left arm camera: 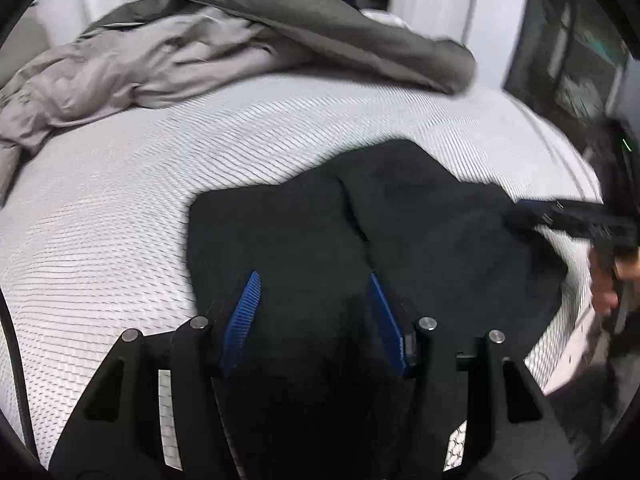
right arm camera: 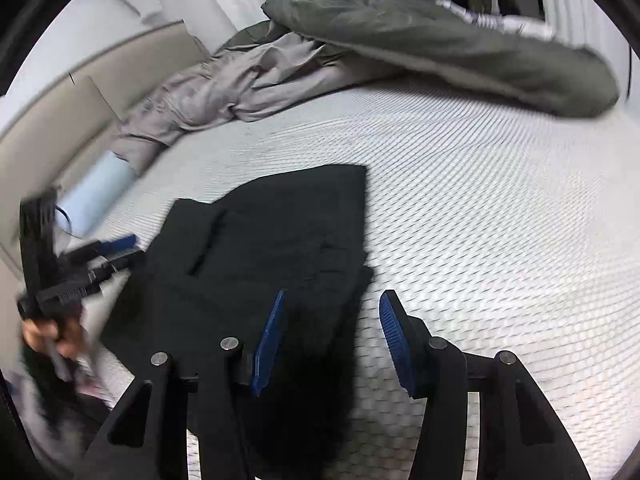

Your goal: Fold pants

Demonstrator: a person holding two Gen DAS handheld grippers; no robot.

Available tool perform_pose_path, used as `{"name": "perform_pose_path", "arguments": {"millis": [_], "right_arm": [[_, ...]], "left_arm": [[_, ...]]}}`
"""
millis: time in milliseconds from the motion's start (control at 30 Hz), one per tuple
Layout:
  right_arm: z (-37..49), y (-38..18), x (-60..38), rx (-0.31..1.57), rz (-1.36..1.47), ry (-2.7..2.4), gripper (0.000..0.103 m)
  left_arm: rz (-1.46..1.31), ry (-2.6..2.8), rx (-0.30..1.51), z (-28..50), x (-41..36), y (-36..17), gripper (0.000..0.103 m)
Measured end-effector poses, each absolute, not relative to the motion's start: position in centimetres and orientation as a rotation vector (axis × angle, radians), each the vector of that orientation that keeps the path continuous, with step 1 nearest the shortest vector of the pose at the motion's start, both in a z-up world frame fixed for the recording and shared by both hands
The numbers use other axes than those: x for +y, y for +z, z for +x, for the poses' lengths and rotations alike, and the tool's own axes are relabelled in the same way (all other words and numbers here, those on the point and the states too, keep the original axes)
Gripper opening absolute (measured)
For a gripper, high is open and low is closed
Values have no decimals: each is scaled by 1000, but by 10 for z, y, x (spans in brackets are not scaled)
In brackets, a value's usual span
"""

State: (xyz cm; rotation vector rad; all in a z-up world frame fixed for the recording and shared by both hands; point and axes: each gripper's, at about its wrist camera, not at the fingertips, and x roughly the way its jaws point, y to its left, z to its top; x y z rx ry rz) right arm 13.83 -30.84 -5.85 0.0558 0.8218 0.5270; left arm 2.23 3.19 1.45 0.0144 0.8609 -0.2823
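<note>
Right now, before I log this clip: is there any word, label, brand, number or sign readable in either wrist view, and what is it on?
None can be read.
Black pants: no label or tag shows.
White mattress: a woven pattern only, no print.
Grey bedding: plain.
Left hand-held gripper and right hand-held gripper: no markings show.
Background shelves are too blurred to tell.

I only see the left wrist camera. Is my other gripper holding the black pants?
Observer: No. The right gripper is open. It straddles the edge of the black pants and pinches nothing.
Operator: What else can't I see?
Observer: A light blue roll lying beside the beige headboard.
Operator: Do the pants have a pocket?
Observer: Yes, a slit pocket shows on the top layer.
</note>
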Motion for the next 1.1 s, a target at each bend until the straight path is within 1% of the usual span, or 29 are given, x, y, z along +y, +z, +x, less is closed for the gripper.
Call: {"name": "perform_pose_path", "arguments": {"millis": [33,67,133,167,233,267,300,367,500,600,700,733,767,867,1000,1100], "right_arm": [[146,-67,-304,842,77,510,47],[145,-72,-304,847,92,517,35],[128,-75,-298,816,74,498,28],[122,-69,-299,780,60,509,19],[115,-60,-301,736,59,517,13],[118,-63,-305,746,64,515,13],[127,-76,-309,808,66,489,13],[134,-88,-316,854,104,482,14],[114,-64,-325,795,141,522,16],[98,-56,-337,813,205,605,17],[87,-65,-340,850,225,649,21],[86,-69,-336,867,242,677,21],[88,-72,-331,875,248,684,22],[90,-72,-327,866,266,703,22],[85,-62,-330,836,288,728,22],[84,-68,-330,865,299,763,22]], "left_arm": [[29,-281,878,22,25,10,53],[51,-275,894,23,20,4,53],[58,-280,888,21,18,2,54],[52,-287,888,19,18,3,54],[39,-298,892,18,19,3,55],[36,-308,891,17,21,2,55],[38,-314,891,16,21,2,56],[71,-311,890,15,14,0,57],[56,-287,889,10,18,5,57],[35,-342,845,-5,8,16,57],[-9,-410,837,-11,-12,19,57],[-15,-439,846,-12,-25,16,57],[-15,-446,849,1,-28,14,57],[6,-474,856,0,-59,7,57],[20,-511,872,21,-80,-1,57],[28,-517,873,17,-96,-2,57]]}}
